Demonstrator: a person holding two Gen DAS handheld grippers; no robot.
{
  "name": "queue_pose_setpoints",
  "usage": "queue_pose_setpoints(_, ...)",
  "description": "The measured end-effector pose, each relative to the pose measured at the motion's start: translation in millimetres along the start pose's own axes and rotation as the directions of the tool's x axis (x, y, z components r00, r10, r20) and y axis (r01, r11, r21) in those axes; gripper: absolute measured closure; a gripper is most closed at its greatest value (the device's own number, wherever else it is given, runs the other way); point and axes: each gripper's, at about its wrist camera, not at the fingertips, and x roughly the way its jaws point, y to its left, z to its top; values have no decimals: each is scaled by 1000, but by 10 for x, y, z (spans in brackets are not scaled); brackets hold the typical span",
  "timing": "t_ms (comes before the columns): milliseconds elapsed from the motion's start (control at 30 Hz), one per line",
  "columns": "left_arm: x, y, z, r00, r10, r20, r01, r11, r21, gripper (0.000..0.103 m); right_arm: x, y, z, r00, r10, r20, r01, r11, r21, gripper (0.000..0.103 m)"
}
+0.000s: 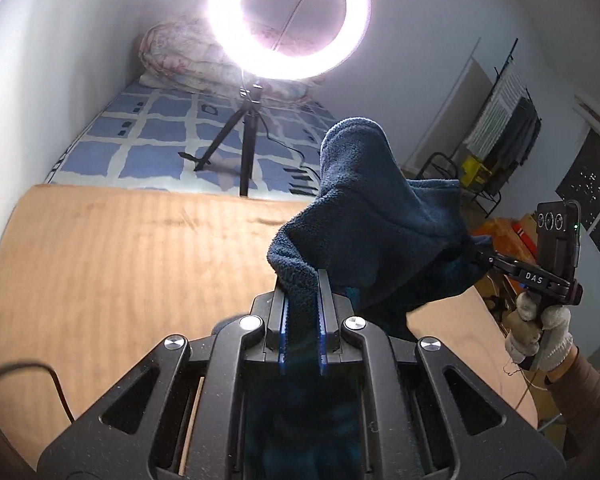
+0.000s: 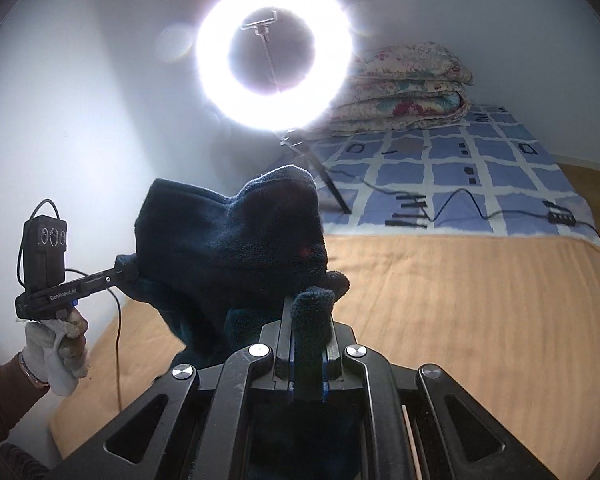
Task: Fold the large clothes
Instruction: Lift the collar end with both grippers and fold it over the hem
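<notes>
A dark blue fleece garment [image 1: 372, 208] hangs bunched in the air between both grippers, above the orange sheet [image 1: 120, 260]. My left gripper [image 1: 303, 280] is shut on one edge of it. My right gripper [image 2: 310, 308] is shut on another edge of the garment [image 2: 236, 240]. In the left wrist view the right gripper [image 1: 480, 254] pinches the cloth at the right, held by a gloved hand. In the right wrist view the left gripper [image 2: 126, 270] pinches it at the left. The lower part of the garment is hidden behind the gripper bodies.
A bright ring light [image 1: 288, 16] on a tripod [image 1: 244, 136] stands on the blue checked bedsheet [image 1: 148, 144] beyond the orange sheet. Folded floral quilts [image 2: 408, 88] lie at the bed's head. Cables and power strips [image 2: 558, 214] lie on the bed. A drying rack [image 1: 504, 108] stands at the right.
</notes>
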Motion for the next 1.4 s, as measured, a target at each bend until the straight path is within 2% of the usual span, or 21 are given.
queue_pose_setpoints(300, -522, -328, -722, 999, -3, -39, 3, 1000, -4, 94, -599, 248, -670, 1000, -5, -13, 6, 999, 35, 97)
queue_pose_setpoints(500, -654, -348, -1269, 995, 13, -98, -17, 999, -42, 95, -849, 420, -1178, 999, -16, -36, 16, 1000, 16, 97)
queue_pose_setpoints(600, -711, -389, -1515, 991, 38, -127, -42, 999, -26, 95, -899, 439, -1414, 999, -6, -43, 7, 999, 42, 97)
queue_pose_setpoints(900, -698, -352, -1872, 985, 66, -161, -74, 996, -45, 95, -934, 562, -1846, 997, -46, -60, 47, 999, 13, 96)
queue_pose_setpoints(1000, -740, -360, -1919, 985, 74, -159, -80, 996, -33, 95, -952, 660, -1897, 992, -101, -69, 97, 994, -57, 93)
queue_pose_setpoints(1033, -773, -377, -1935, 985, 70, -155, -75, 997, -26, 95, -965, 681, -1908, 990, -118, -72, 112, 991, -79, 87)
queue_pose_setpoints(1133, -892, -421, -1964, 983, 69, -169, -68, 998, 15, 88, -1100, 740, -1989, 985, -153, -83, 141, 981, -137, 79)
queue_pose_setpoints(1233, -1067, -377, -2011, 981, 64, -183, -60, 998, 26, 74, -1289, 721, -2055, 984, -152, -97, 137, 980, -147, 77)
queue_pose_setpoints(1300, -1158, -264, -1987, 983, 40, -178, -46, 998, -30, 63, -1422, 649, -2069, 987, -136, -87, 127, 986, -104, 71)
queue_pose_setpoints(1400, -1176, -64, -1909, 986, -2, -168, -25, 986, -164, 50, -1512, 463, -2047, 997, -53, -64, 56, 997, 50, 52)
